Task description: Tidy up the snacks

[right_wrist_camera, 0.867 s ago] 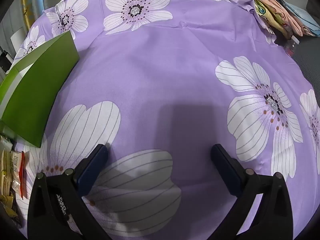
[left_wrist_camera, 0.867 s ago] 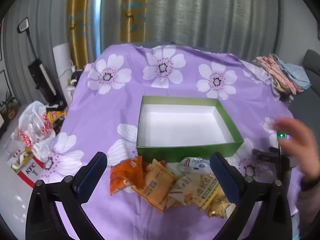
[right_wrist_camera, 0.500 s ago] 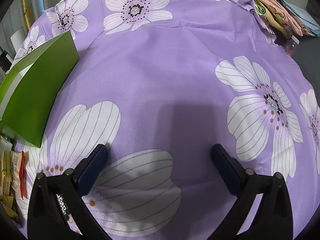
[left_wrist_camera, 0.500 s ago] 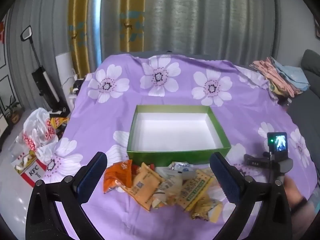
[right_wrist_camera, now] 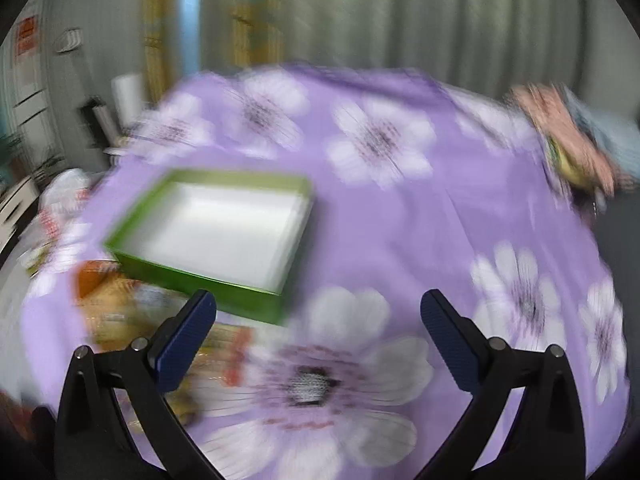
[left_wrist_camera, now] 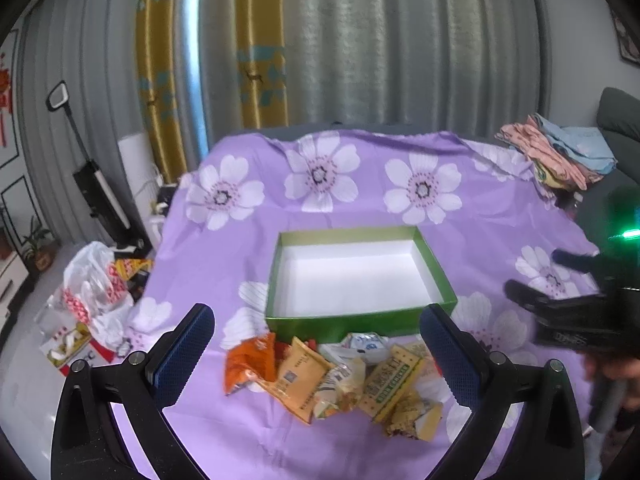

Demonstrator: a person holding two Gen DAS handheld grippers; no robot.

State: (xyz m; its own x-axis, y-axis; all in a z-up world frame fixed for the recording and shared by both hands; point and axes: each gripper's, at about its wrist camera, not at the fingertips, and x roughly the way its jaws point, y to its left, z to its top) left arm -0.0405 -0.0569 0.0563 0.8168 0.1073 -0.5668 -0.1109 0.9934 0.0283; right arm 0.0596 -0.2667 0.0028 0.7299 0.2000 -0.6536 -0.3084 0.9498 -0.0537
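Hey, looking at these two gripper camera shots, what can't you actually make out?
- Right wrist view: motion blur smears the snack packets by the green box; no labels readable.
- Left wrist view: right gripper is dark, blurred, cut by the right edge.
- Left wrist view: packet print too small; pile overlaps, so count unclear.

We carry two alike tools: the left gripper and right gripper each have black angular arms with round silver screws, and fingers faced with dark blue, finely textured pads.
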